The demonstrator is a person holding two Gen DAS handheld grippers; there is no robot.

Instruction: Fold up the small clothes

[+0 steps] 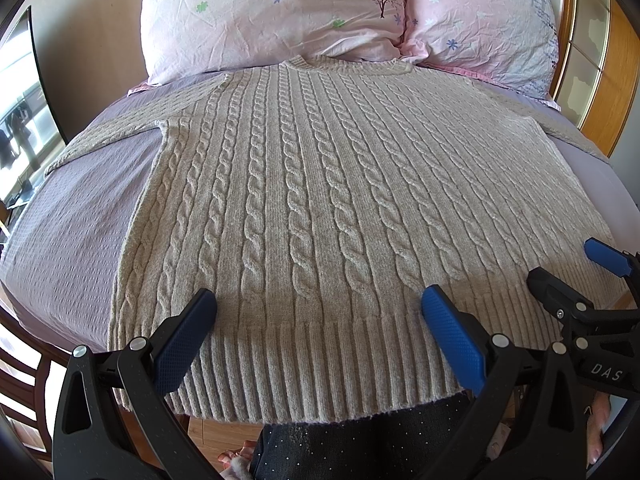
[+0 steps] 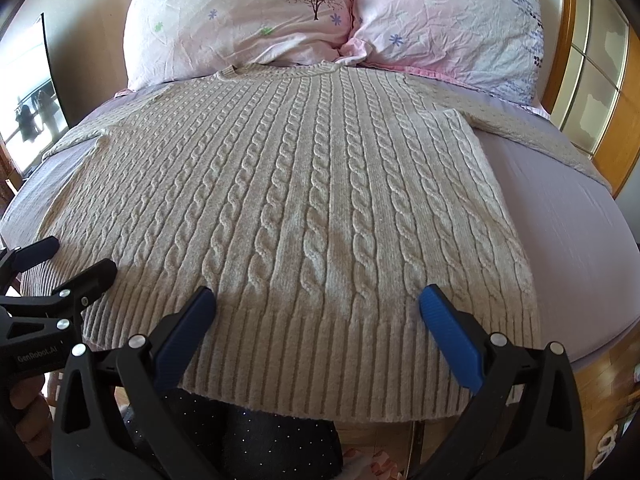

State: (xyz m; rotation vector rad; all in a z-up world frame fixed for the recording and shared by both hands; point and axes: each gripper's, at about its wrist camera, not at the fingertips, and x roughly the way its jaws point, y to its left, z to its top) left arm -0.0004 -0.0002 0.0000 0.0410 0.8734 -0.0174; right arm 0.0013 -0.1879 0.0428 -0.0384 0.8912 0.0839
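I have a beige cable-knit sweater (image 1: pixel 320 200) spread flat on the bed (image 1: pixel 76 232), filling the middle of both frames, its neckline at the top centre just below two pink floral pillows (image 1: pixel 276 16). The ribbed hem lies along the lower part of each frame and hangs slightly past the bed's near edge. One sleeve (image 1: pixel 108 132) stretches toward the upper left of the left wrist view; the other sleeve (image 2: pixel 532 124) runs toward the upper right of the right wrist view.

My left claw (image 1: pixel 320 308) is spread wide, its blue-padded fingers (image 1: pixel 452 336) poised over the hem in the lower part of the frame, with nothing between them. I cannot tell whether the tips touch the knit. My right claw (image 2: pixel 318 304) is likewise wide and holds nothing, over the hem in the lower part of its own frame.

In the left wrist view the right claw also shows at the lower right edge; in the right wrist view the left claw shows at the lower left edge.

A wooden headboard (image 1: pixel 596 92) with glass panels stands at the upper right. A dark screen (image 2: pixel 28 100) with reflections sits at the left edge. Dark speckled trousers (image 1: pixel 360 440) show at the bottom centre below the hem.
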